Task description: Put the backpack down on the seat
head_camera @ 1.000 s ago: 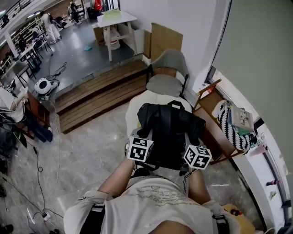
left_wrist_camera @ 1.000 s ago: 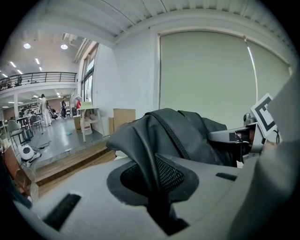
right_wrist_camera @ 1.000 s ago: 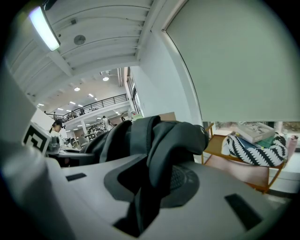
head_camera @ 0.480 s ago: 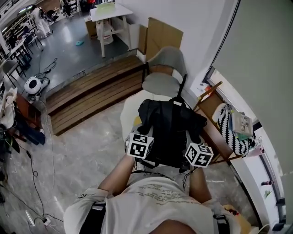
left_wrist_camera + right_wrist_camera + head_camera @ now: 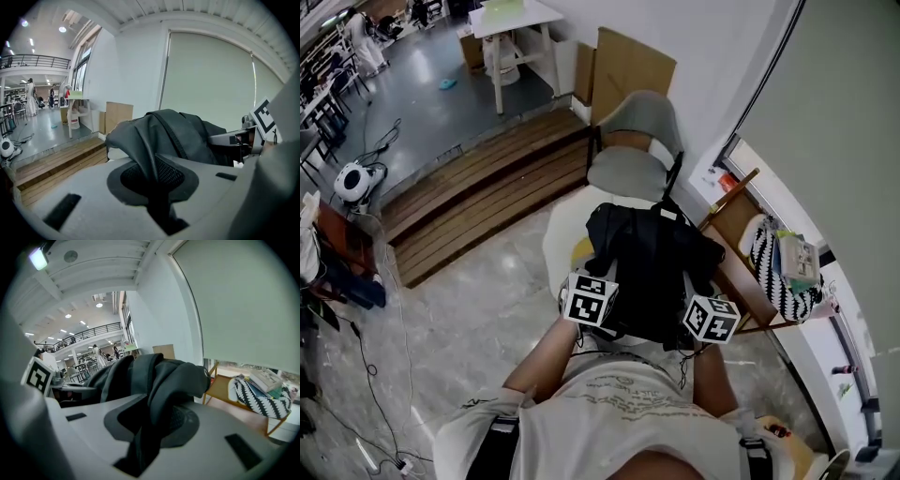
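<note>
Two tight pinches on the black backpack (image 5: 652,262): left gripper (image 5: 157,187) on one near fold, right gripper (image 5: 150,427) on the other. Hangs just ahead of both, over the white seat (image 5: 561,246), long way pointing away. Equally near; probably needs lowering straight down.

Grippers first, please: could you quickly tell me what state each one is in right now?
Left gripper: jaws shut on the black backpack fabric.
Right gripper: jaws shut on the same backpack.
</note>
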The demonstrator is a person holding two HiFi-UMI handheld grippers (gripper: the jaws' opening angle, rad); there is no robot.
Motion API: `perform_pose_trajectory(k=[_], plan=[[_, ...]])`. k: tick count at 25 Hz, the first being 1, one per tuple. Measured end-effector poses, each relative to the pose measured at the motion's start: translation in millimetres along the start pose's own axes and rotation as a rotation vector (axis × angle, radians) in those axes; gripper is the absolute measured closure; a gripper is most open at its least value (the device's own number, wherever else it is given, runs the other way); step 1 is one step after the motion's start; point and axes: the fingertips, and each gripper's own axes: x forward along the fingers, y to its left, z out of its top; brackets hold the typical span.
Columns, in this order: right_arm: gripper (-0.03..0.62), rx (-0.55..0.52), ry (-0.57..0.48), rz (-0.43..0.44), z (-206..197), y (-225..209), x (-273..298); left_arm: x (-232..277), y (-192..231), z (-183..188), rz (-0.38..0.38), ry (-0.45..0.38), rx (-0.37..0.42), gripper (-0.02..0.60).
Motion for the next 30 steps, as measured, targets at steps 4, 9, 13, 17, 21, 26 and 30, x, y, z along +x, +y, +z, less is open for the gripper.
perform_pose_trajectory(k=[4, 9, 13, 17, 21, 26, 30], plan=[[0.51, 0.022, 0.054, -0.017, -16.6, -10.9, 10.7, 17.6, 1.0, -14.5, -0.019, 0.048, -0.002, 0.525], [0.51, 0.04, 0.139, -0.009, -39.1, -32.1, 26.2, 39.8, -4.6, -36.7, -0.036, 0.135, -0.034, 0.525], [0.51, 0.06, 0.203, 0.003, -54.9, -54.3, 42.3, 62.7, -12.6, -47.8, -0.074, 0.212, -0.133, 0.525], [0.51, 0.072, 0.252, 0.0, -73.8, -73.6, 51.9, 85.0, -19.5, -62.2, -0.074, 0.277, -0.11, 0.525], [0.508, 0.076, 0.319, -0.015, -106.7, -91.7, 64.7, 113.1, -23.7, -83.2, -0.077, 0.354, -0.056, 0.525], [0.508, 0.098, 0.398, -0.015, -143.6, -110.4, 77.4, 141.1, -29.0, -113.6, -0.086, 0.444, -0.039, 0.525], [0.508, 0.128, 0.443, -0.013, -166.8, -124.3, 94.7, 164.0, -27.1, -136.4, -0.087, 0.504, -0.046, 0.525]])
